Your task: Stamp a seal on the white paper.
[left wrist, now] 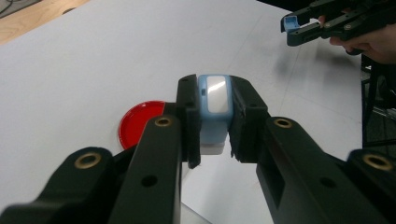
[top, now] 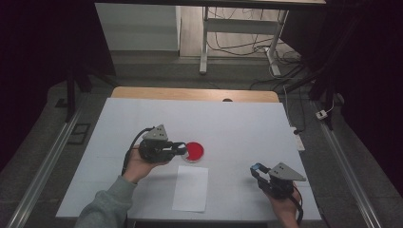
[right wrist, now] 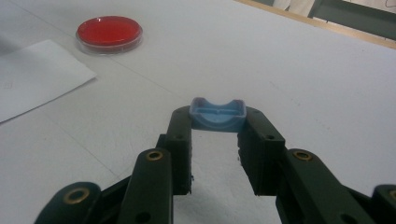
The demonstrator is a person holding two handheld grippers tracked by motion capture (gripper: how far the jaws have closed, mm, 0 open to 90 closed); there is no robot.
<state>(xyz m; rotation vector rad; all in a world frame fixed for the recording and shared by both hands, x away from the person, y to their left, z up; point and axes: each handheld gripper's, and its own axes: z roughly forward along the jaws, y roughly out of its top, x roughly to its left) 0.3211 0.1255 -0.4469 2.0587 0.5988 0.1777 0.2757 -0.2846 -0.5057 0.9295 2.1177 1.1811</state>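
My left gripper [left wrist: 214, 93] is shut on a light-blue block [left wrist: 214, 122] with a glossy pale face, clamped upright between the jaws. Just past it on the white tabletop lies a red round dish [left wrist: 136, 122]. In the high view the left gripper [top: 182, 148] sits right beside that dish [top: 195, 151]. My right gripper [right wrist: 218, 122] is shut on a small blue curved piece [right wrist: 217, 114] at its tips, held a little above the table. From above, the right gripper [top: 257, 171] is at the front right with the blue piece [top: 257, 167] in its jaws.
A white paper sheet [top: 191, 188] lies near the front edge, between the two hands. The white board [top: 237, 123] covers a wooden table whose far edge [top: 190, 93] shows. A desk frame and cables [top: 266, 47] stand on the floor beyond.
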